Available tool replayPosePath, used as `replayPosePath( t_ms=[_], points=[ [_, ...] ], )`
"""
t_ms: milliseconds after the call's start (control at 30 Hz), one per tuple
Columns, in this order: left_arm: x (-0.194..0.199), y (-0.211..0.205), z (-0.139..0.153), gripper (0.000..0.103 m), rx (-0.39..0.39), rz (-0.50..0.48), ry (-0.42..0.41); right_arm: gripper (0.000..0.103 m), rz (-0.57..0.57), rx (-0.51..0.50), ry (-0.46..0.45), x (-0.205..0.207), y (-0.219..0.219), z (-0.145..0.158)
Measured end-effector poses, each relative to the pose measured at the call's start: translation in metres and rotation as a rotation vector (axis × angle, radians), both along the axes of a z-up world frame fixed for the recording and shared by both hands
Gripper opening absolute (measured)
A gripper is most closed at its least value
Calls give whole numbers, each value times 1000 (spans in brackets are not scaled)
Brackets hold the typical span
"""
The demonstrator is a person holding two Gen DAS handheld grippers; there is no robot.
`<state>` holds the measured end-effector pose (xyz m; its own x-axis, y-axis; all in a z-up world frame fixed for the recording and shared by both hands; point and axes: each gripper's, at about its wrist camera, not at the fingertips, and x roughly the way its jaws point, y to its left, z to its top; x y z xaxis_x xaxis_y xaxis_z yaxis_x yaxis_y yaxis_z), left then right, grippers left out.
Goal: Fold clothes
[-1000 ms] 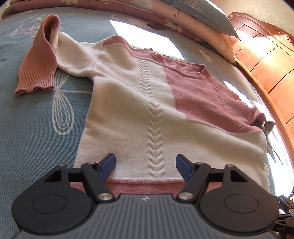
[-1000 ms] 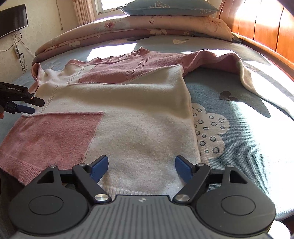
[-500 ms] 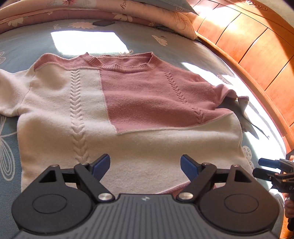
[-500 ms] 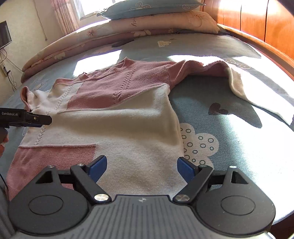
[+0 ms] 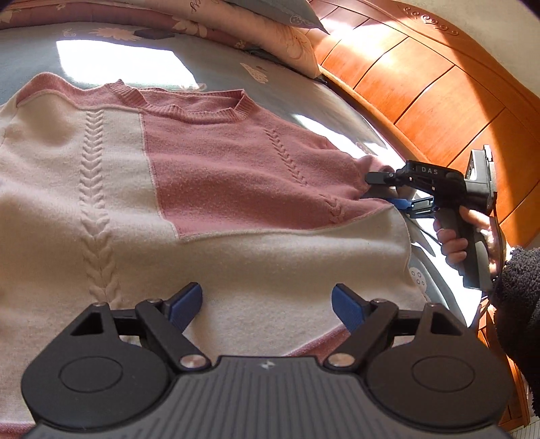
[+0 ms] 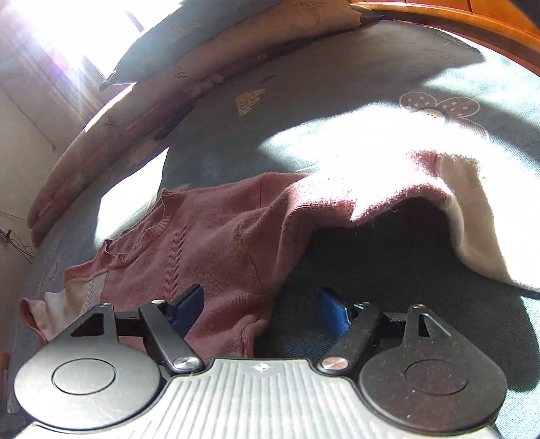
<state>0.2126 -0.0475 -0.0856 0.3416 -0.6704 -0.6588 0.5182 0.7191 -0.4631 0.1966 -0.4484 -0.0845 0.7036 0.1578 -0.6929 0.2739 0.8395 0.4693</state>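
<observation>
A pink and cream knitted sweater point(image 5: 236, 175) lies flat, face up, on the bed. My left gripper point(image 5: 266, 302) hovers open over its cream lower part with nothing between the fingers. My right gripper point(image 5: 384, 190), held by a hand point(image 5: 452, 243), sits at the sweater's right side where the sleeve begins. In the right wrist view this gripper point(image 6: 261, 307) is open and low over the sheet. The pink sweater edge point(image 6: 209, 243) reaches in beside its left pad. The sleeve point(image 6: 465, 209) arches off to the right, pink and then cream.
A blue-grey patterned bedsheet point(image 5: 236, 74) lies under the sweater. A wooden headboard point(image 5: 422, 94) runs along the right. Stacked pillows and a folded quilt point(image 5: 270, 30) lie at the far end. A dark fuzzy cuff point(image 5: 519, 290) covers the person's wrist.
The right gripper has dropped low and moved in to the sweater's right side at the sleeve. The left gripper's view has swung rightwards over the sweater. Both stay open.
</observation>
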Motion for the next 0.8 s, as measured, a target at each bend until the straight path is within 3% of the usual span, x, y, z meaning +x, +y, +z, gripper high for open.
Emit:
replayPosePath(
  t_ms=[300,400,433,467,667,800],
  points=[
    [-2,-4,-1,86,3,0,-39,76,142,-82,-139,29,7,-20],
    [-2,-2,-1,86,-4,3,-38,50,204,-145,-128,38,16,-17],
    [-2,-2,-1,86,-6,4,-38,30,211,-172,-115,40,18,-15],
    [-3,-2,-1,86,-6,5,-40,26,210,-194,-102,43,18,-13],
    [-6,-2,0,86,7,6,-74,21,144,-286,-170,58,13,13],
    [-7,0,1,86,13,18,-87,21,134,-298,-151,71,7,7]
  ],
)
